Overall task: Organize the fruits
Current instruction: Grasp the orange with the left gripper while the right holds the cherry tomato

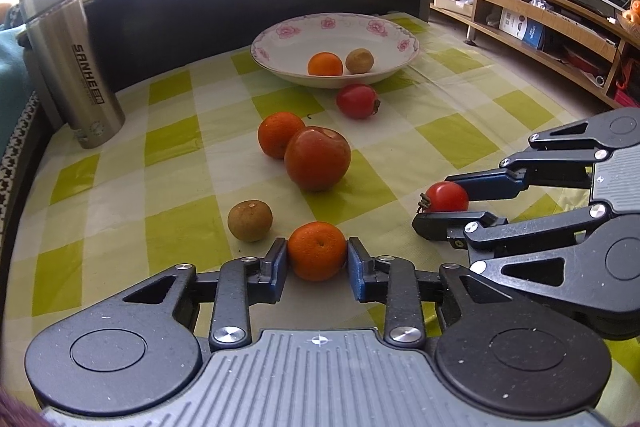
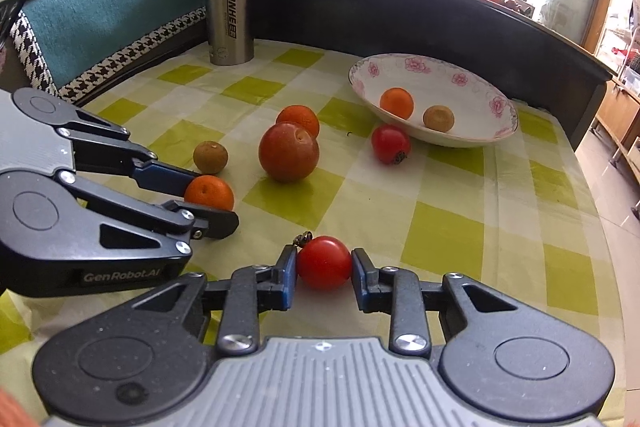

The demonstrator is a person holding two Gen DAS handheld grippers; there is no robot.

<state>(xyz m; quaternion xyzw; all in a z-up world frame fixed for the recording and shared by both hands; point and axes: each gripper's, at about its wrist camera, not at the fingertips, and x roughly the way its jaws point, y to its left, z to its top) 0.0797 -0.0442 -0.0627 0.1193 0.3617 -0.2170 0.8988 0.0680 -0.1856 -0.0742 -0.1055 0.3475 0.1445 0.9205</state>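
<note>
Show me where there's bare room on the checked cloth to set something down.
Bare cloth lies between the steel flask and the apple, and along the right side past the red fruit. The floral bowl has room beside its orange. The middle is crowded, and both hand-held grippers fill the near edge.
</note>
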